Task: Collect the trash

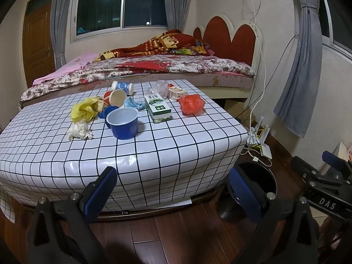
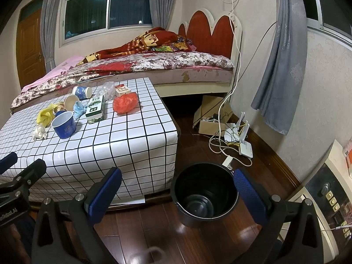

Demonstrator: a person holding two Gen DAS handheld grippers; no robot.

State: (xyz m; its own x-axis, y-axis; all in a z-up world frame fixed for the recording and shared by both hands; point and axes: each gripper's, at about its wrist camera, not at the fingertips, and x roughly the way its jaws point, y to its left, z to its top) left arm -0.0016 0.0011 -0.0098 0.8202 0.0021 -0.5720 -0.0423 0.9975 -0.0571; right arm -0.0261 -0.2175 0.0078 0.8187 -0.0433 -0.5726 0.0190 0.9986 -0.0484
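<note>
1. Left gripper (image 1: 173,189): jaws spread wide, nothing between them. It hangs low in front of the table (image 1: 55,154), aimed at the litter; judged to be lining up a first pick.
2. Trash lies clustered mid-table, none collected yet. From the left: white tissue wad (image 1: 79,130), yellow crumpled bag (image 1: 84,109), blue cup (image 1: 123,123) upright with mouth open, then the green box (image 1: 158,108) lying flat.
3. Orange bag (image 1: 191,103) sits apart at the cluster's right, nearest the table's right edge; probably the easiest reach.
4. Black bin (image 2: 204,195) stands on the floor just beside the table's right corner, empty, placed for short drops.
5. Right gripper (image 2: 178,194): jaws spread, empty, hovering above the bin.
</note>
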